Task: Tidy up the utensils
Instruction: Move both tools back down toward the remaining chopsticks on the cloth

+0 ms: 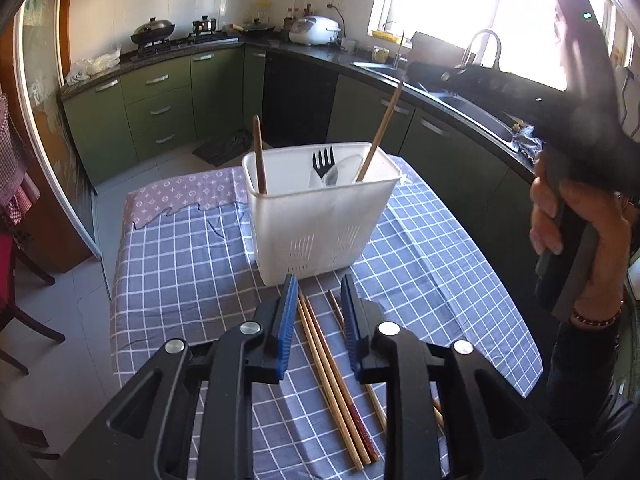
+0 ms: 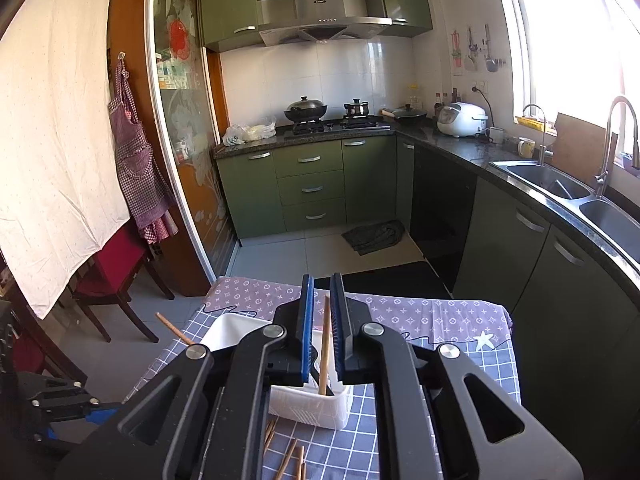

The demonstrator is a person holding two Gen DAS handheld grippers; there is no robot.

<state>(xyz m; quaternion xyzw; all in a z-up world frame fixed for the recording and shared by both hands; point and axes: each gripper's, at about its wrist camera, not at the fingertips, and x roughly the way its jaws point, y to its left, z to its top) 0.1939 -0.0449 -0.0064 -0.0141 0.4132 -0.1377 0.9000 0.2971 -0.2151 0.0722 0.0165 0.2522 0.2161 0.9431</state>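
A white utensil holder [image 1: 320, 220] [image 2: 312, 412] stands on the checked tablecloth. In it are a black fork [image 1: 323, 160], a spoon [image 1: 340, 172] and a dark chopstick [image 1: 259, 152] [image 2: 176, 330]. My right gripper [image 2: 322, 276] [image 1: 416, 70] hovers above the holder. Its jaws stand narrow around the top of a light chopstick [image 2: 325, 344] [image 1: 380, 136], whose lower end is inside the holder. My left gripper [image 1: 319, 280] is open just above several loose chopsticks [image 1: 332, 376] [image 2: 286, 460] that lie on the cloth in front of the holder. Its pads touch none of them.
The small table [image 1: 180, 272] drops off to tiled floor at left and right. A person's hand [image 1: 560, 220] holds the right gripper's handle at the right. A red chair [image 2: 112, 276] stands left of the table. Green cabinets and a sink [image 2: 560, 184] line the walls.
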